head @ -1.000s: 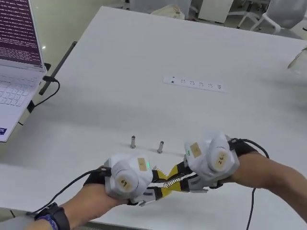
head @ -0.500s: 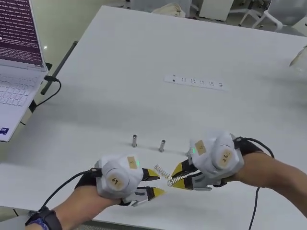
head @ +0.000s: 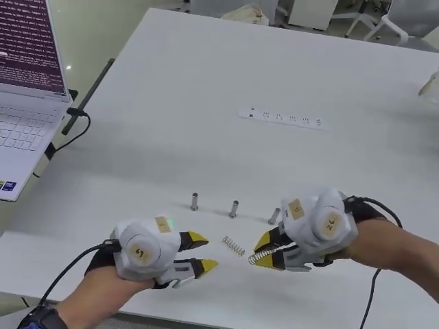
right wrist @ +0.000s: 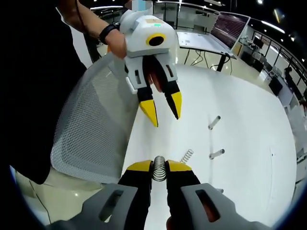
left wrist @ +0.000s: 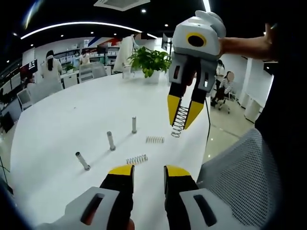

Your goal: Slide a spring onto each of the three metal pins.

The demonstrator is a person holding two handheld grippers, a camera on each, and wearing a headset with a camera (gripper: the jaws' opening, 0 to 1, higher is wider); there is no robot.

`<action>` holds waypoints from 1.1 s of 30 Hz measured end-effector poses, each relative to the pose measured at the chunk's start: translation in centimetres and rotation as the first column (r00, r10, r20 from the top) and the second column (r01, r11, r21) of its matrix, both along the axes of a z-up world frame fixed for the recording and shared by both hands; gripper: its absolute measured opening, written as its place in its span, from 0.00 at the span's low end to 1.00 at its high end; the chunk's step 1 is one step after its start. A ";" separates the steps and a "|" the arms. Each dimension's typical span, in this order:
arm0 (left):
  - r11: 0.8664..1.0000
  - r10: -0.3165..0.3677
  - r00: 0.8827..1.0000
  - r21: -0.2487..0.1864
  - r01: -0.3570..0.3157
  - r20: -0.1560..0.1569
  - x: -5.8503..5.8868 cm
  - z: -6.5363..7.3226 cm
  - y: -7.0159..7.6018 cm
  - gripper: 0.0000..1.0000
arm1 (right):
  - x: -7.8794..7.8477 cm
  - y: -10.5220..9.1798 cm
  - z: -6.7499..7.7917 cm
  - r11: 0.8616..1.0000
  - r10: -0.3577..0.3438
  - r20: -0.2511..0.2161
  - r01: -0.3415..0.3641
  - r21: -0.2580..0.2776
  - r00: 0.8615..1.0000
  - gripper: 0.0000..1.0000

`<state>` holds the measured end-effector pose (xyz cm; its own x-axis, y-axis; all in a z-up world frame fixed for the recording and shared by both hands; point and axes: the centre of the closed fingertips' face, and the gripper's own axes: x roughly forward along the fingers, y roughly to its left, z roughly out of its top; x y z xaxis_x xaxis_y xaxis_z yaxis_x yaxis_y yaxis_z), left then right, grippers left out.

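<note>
Just ahead of my left gripper [head: 209, 251], jaws apart and empty, a loose spring [head: 233, 245] lies flat. My right gripper [head: 264, 252] is clamped on the held spring [head: 255, 258], whose axis runs out along the jaws. The three upright pins [head: 234, 208] stand just beyond its tips, so I judge this hand the nearer.

The table [head: 206, 82] is bare between the pins [head: 234, 209] and the far power strip [head: 279, 118]. A loose spring [head: 233, 245] lies near the pins, in the gap between the left gripper [head: 209, 251] and the right gripper [head: 260, 252]. The laptop [head: 20, 103] stands far left, well apart.
</note>
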<state>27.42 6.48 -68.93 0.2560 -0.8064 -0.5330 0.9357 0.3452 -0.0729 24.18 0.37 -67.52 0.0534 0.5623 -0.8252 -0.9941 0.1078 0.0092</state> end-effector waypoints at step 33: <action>0.974 0.226 0.974 -0.027 -0.226 -0.007 3.1 0.6 7.0 0.35 | 4.2 1.7 -0.8 0.998 0.018 -0.006 -0.018 -0.053 1.000 0.08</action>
<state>30.49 13.46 -68.36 0.4316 -0.7420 -0.5131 0.8331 0.5459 -0.0888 28.42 2.05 -68.35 0.0391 0.5185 -0.8542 -0.9959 0.0905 0.0094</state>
